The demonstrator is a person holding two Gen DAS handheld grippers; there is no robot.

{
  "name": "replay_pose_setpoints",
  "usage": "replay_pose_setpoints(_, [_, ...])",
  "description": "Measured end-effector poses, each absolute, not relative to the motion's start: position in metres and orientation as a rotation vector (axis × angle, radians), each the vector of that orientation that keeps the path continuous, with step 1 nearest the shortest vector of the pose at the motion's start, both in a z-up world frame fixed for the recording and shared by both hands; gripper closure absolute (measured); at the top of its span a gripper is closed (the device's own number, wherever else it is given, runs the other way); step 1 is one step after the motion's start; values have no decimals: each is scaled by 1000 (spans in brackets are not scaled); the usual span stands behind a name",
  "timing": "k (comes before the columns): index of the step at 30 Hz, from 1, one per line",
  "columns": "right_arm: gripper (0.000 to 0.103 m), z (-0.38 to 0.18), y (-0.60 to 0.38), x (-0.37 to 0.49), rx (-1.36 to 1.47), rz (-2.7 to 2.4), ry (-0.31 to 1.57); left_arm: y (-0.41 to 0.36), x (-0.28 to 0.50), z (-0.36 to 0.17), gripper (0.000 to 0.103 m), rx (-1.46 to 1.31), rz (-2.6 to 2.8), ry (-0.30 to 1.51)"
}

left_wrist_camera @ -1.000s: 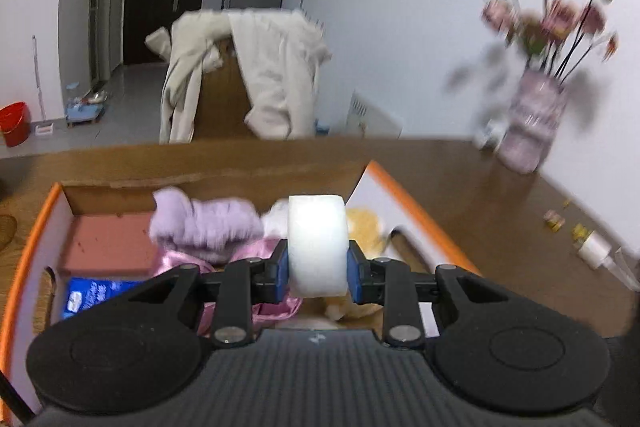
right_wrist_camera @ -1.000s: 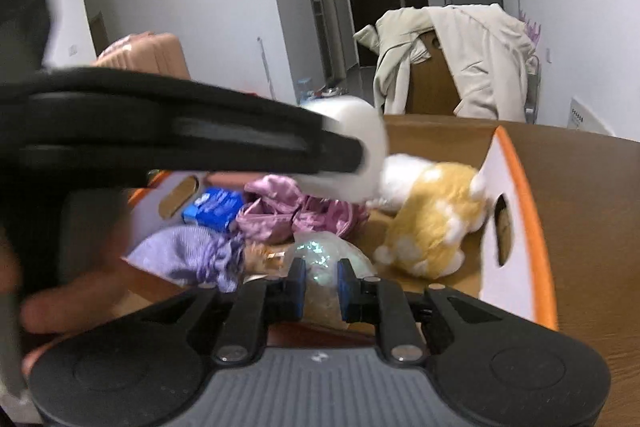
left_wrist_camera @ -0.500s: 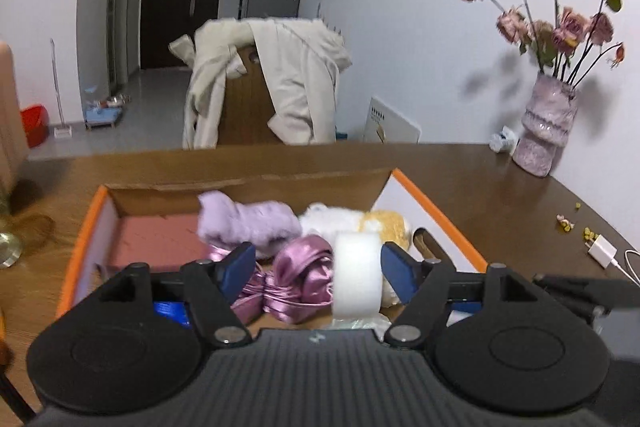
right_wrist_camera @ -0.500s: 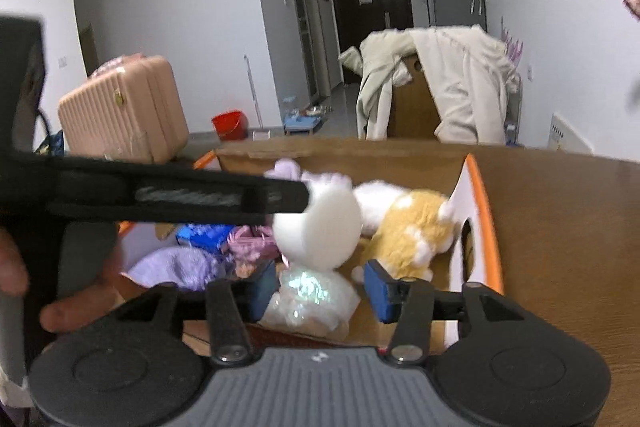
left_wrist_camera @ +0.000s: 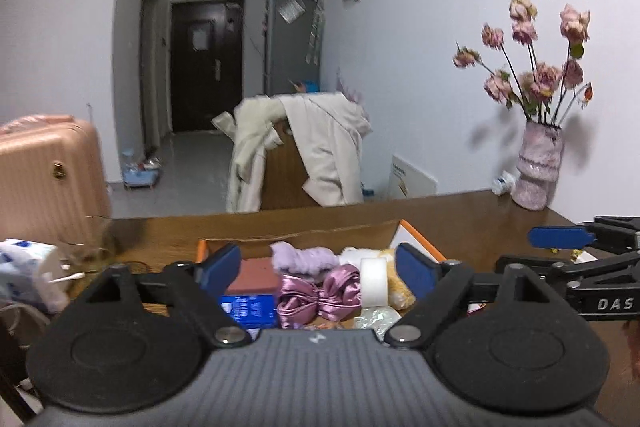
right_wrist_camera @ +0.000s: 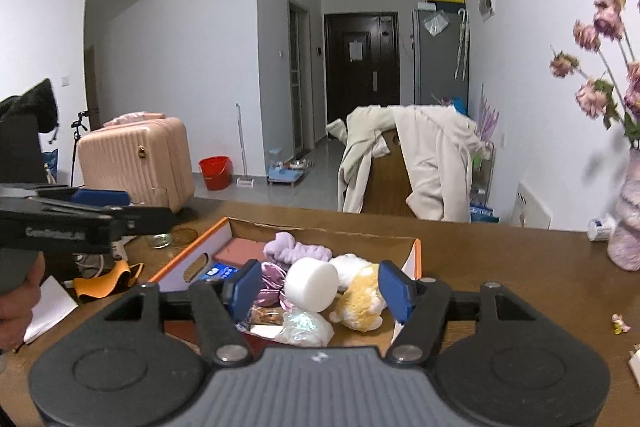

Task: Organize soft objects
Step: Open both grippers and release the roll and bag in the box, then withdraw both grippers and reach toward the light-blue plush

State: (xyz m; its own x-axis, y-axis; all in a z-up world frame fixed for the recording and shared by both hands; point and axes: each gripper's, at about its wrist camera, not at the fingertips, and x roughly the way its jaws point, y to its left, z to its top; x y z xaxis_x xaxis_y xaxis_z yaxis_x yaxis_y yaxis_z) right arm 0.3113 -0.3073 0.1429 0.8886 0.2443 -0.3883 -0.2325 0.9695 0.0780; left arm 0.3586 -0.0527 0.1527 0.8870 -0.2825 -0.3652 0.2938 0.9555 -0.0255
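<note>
The wooden table (right_wrist_camera: 500, 267) bore the orange-edged cardboard box (right_wrist_camera: 416, 255), now seen from higher and farther back than a second before. The left gripper (left_wrist_camera: 318, 265), clamped then on the white foam roll (right_wrist_camera: 312, 285), had just been opening and stood released, nothing between its jaws. The right gripper (right_wrist_camera: 318, 291) had likewise just been opening off the iridescent bag (right_wrist_camera: 304, 327), its jaws apart. The roll lay in the box beside the yellow plush toy (right_wrist_camera: 362, 301), the bag just in front.
</note>
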Motion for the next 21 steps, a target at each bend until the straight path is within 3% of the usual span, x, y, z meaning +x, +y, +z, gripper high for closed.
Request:
replay_pose_setpoints(5, [14,149,-310,275,39,239,337,-48,310,152,4,40,-225,309])
replay_pose_setpoints(15, [14,105,-316,181,84,264,329,-42,202,100,0,-9,-193,297])
replay_pose_setpoints(21, [14,82,-324,133,135,288,369,-39,157,62,0,-24,-191,396])
